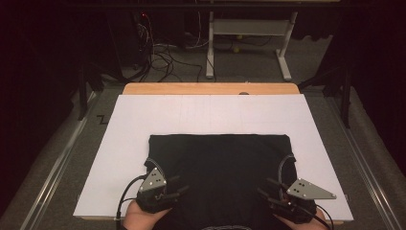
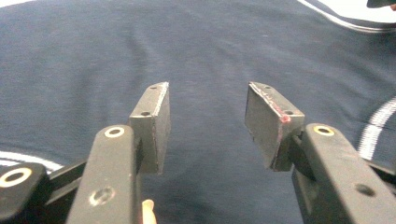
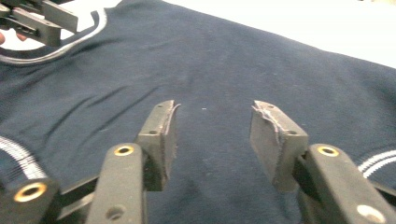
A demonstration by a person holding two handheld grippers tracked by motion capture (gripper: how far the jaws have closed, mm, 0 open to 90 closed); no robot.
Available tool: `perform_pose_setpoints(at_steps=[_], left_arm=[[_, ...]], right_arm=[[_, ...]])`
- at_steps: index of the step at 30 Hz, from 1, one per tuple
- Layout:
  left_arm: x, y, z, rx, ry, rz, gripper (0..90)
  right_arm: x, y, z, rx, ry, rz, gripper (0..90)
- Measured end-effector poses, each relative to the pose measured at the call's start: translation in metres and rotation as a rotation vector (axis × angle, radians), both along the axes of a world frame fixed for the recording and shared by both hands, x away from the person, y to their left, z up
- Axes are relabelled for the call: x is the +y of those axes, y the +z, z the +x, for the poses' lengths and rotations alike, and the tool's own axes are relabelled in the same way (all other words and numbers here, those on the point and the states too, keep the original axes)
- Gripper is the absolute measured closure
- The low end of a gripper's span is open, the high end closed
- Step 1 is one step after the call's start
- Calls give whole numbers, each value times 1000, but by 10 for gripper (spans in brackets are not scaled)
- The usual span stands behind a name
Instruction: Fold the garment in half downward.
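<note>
- Left gripper (image 1: pixel 178 188): black body w/ grey 3-cornered plate showing dark screw dots, black cable trailing off it.
- Right gripper (image 1: pixel 269 189): same black build, grey plate.
- Jaw arms showing brass-ringed holes; pads (image 2: pixel 153 125) looking worn, edges fraying.

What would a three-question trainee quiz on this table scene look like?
1. True or false: the left gripper is shut on the dark garment.
2. What lies directly under the garment? A) white board B) bare carpet C) a metal tray
3. Fill in: the seams by the garment's armholes carry ____ stitching.

Key: 1. False; in the left gripper view its fingers stand apart over the cloth, as do those of the right gripper. 2. A. 3. White.
</note>
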State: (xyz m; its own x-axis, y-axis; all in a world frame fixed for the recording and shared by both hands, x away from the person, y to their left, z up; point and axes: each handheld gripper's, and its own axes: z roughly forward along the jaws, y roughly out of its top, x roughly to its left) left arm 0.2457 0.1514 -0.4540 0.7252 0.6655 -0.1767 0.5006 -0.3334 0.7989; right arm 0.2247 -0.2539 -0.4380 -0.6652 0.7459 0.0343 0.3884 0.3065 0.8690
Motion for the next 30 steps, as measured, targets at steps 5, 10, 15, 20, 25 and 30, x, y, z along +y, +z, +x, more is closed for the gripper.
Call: perform_pose_setpoints(at_steps=[5,10,15,20,25,30], left_arm=[[11,-4,9,-6,33,-1,422],[24,-6,17,-46,70,17,378],[35,-8,23,-55,99,-3,306],[43,-5,25,-72,115,-21,267],[53,-4,31,-59,148,-39,183],[60,-7,35,-67,169,-44,124]], right_arm=[[-4,-6,9,8,-39,-13,435],[-10,-10,15,13,-70,-16,372],[-17,-11,21,14,-105,-1,316],[-25,-12,28,6,-139,12,243],[-30,-13,32,-1,-168,19,179],[-30,-11,35,-4,-179,33,124]])
